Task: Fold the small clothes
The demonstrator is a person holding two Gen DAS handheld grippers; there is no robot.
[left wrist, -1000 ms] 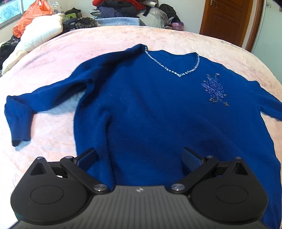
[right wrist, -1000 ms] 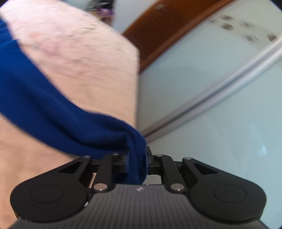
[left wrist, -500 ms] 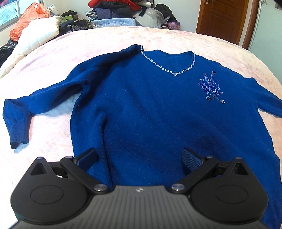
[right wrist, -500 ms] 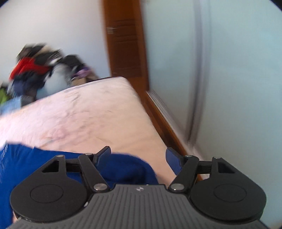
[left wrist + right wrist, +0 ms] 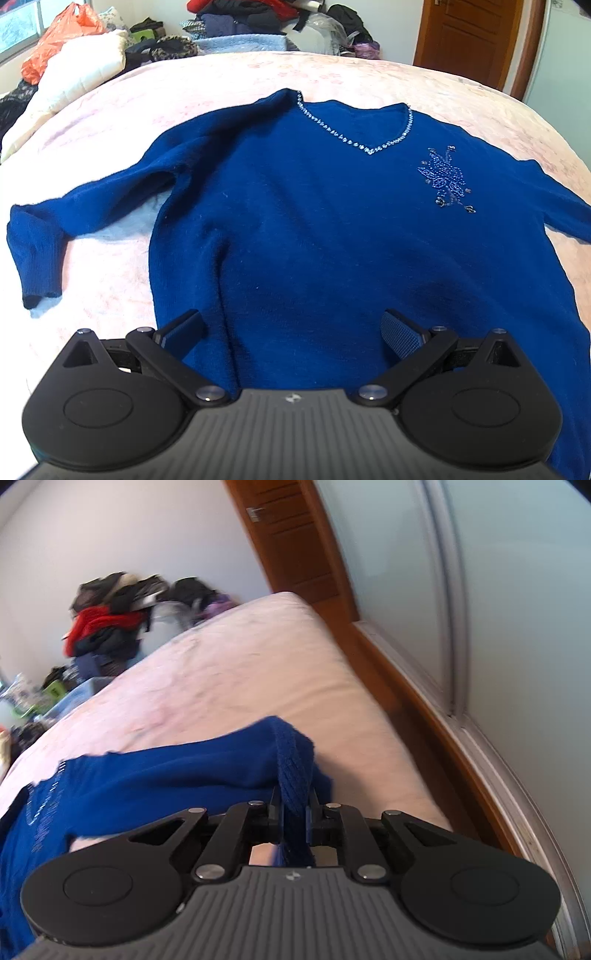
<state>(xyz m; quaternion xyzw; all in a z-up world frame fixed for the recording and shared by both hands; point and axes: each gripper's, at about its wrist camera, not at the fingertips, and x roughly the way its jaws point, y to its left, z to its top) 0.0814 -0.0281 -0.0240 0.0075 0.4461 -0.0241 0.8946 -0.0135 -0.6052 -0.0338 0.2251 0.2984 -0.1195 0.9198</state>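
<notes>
Nearest in the left wrist view, the left gripper (image 5: 291, 332) stood spread above the hem of the blue sweater (image 5: 332, 229), which lay flat on the pink bed (image 5: 203, 85). Only the right wrist view showed the right gripper (image 5: 295, 812) pinching the sweater's cuff (image 5: 291, 760). Farther off sat a clothes pile (image 5: 110, 624) and a wooden door (image 5: 465, 37).

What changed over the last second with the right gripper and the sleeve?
The right gripper, shut on the cuff a second ago, opened half a second ago and has now clamped the cuff again. The left gripper stays open over the sweater, which lies spread on the bed as before.
</notes>
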